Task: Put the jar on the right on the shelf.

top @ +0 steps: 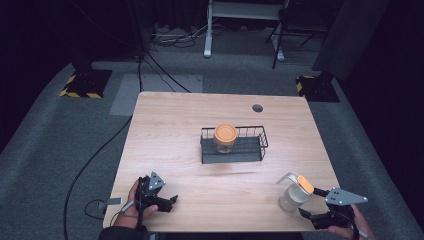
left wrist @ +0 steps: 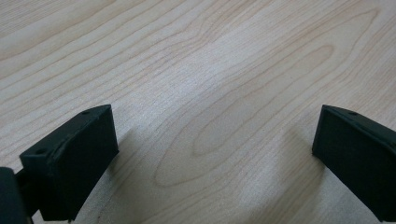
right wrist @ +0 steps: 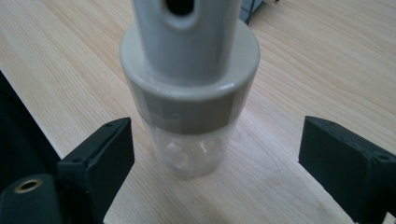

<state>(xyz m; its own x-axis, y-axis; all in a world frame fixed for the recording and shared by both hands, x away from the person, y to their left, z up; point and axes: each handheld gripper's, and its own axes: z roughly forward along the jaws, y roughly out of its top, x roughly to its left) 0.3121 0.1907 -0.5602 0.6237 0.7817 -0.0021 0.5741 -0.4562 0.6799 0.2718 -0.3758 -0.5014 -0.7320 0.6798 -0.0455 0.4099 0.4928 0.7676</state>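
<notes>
A clear bottle (top: 290, 197) with a grey spouted lid and an orange cap stands on the wooden table (top: 170, 130) near its front right corner. In the right gripper view the bottle (right wrist: 189, 116) stands between the two jaws, with a gap on each side. My right gripper (top: 311, 203) (right wrist: 215, 158) is open around it, not touching. A jar with an orange lid (top: 225, 136) sits inside a black wire basket (top: 260, 145) at the table's middle. My left gripper (top: 169, 202) (left wrist: 215, 154) is open low over bare wood at the front left.
A dark round hole (top: 257, 107) lies in the tabletop at the back right. The front table edge runs close under both hands. Cables (top: 95, 155) and stand bases (top: 85, 82) lie on the grey floor around the table.
</notes>
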